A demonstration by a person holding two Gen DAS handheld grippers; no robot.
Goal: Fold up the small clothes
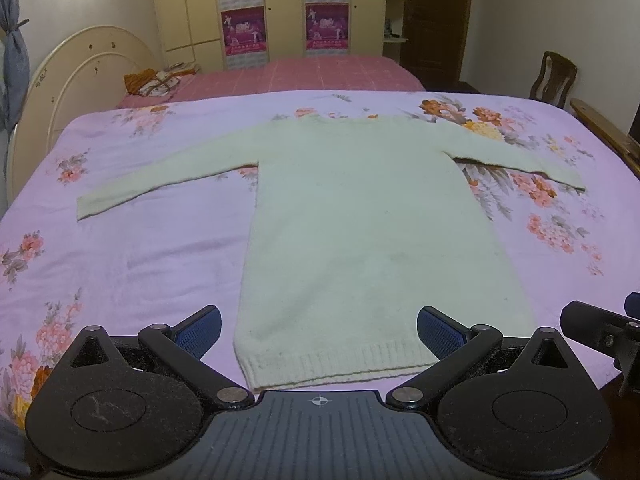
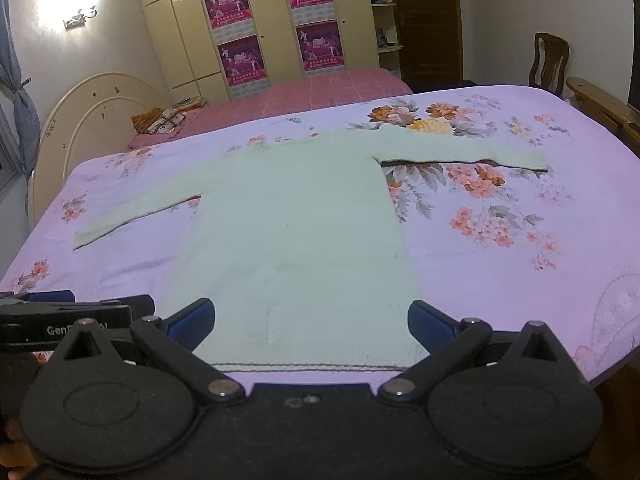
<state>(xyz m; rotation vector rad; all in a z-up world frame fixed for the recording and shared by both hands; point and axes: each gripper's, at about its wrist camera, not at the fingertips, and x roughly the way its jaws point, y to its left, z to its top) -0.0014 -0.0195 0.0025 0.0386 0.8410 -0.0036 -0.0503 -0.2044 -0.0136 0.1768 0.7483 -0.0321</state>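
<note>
A pale cream long-sleeved sweater (image 1: pixel 360 220) (image 2: pixel 292 216) lies flat on the bed, both sleeves spread sideways and its ribbed hem nearest me. My left gripper (image 1: pixel 319 330) hangs open just above the hem, its blue pads (image 1: pixel 200 330) wide apart and holding nothing. My right gripper (image 2: pixel 311 324) is open too, over the hem's right part, with blue pads (image 2: pixel 430 326) empty. Each gripper shows at the edge of the other's view: the right gripper (image 1: pixel 600 330), the left gripper (image 2: pixel 68 316).
The sweater rests on a lilac floral bedsheet (image 1: pixel 120 248) (image 2: pixel 500 280). Behind it stands a second bed with a pink cover (image 1: pixel 304 74), a cream headboard (image 1: pixel 72 80), wardrobes with posters (image 2: pixel 280 32), and a wooden chair (image 1: pixel 554 76) at the right.
</note>
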